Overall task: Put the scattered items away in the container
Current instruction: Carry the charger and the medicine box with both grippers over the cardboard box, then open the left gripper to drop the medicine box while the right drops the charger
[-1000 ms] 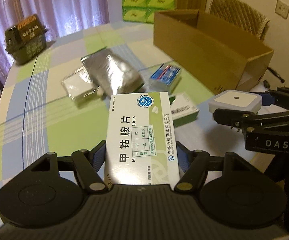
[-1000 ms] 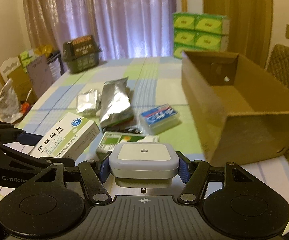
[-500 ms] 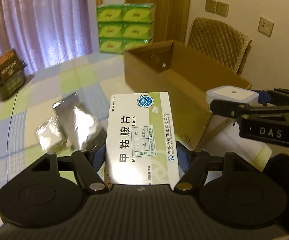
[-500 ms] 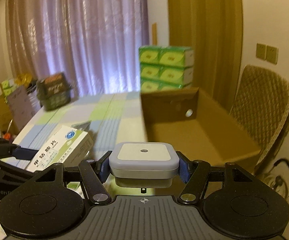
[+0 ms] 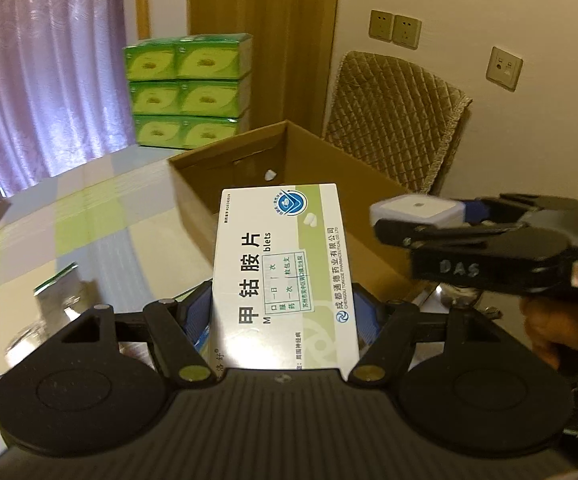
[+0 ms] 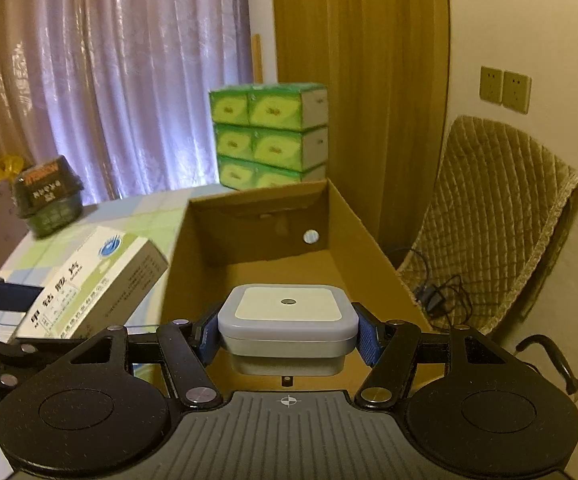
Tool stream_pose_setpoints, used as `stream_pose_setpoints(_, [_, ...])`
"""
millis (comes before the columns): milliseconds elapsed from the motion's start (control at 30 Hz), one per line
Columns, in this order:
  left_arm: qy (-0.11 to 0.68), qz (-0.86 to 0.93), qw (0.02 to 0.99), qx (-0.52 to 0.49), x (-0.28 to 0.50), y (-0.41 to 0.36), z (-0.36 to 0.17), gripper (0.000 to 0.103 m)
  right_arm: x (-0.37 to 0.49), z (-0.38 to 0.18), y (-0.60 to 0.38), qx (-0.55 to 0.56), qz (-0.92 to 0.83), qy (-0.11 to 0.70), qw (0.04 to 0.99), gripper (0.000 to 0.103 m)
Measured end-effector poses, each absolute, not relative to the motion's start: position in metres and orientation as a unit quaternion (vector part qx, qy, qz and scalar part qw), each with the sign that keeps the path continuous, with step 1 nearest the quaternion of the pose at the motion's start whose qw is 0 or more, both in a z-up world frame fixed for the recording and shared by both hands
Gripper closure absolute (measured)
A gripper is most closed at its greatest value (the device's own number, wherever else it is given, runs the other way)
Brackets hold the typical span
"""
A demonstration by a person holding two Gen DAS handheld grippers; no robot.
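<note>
While both loads hang in the air near the cardboard box (image 6: 369,248), I judge them by how they sit in my grips. My left gripper (image 5: 285,308) is clamped on the long sides of the medicine carton (image 5: 285,276), which juts forward toward the near wall of the box; it looks light, thin-walled and easy to crush, so a grip across its edges near the back end seems right, with only mild pressure. My right gripper (image 6: 287,332) squeezes the small square white device (image 6: 287,316) by two opposite sides, poised at the open box's near end. Its plastic shell looks hard and smooth, probably slippery against the blue pads (image 6: 367,340), yet stiff enough to bear a firmer pinch. A crinkled foil pouch (image 5: 59,296) lies on the checked tablecloth (image 5: 89,216), not yet collected.
</note>
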State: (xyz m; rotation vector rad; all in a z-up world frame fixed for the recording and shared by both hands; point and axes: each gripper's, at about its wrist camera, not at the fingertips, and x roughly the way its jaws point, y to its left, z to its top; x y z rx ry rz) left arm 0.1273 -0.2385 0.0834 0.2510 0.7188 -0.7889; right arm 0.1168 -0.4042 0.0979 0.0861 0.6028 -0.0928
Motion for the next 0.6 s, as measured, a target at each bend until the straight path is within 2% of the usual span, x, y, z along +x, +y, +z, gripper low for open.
stream_pose_setpoints(600, [0.391, -0.375, 0.836, 0.080, 0.195, -0.310, 0.043, 0.036, 0.151, 0.050, -0.449, 0.054, -0.036, 0.335, 0.940, 0.036])
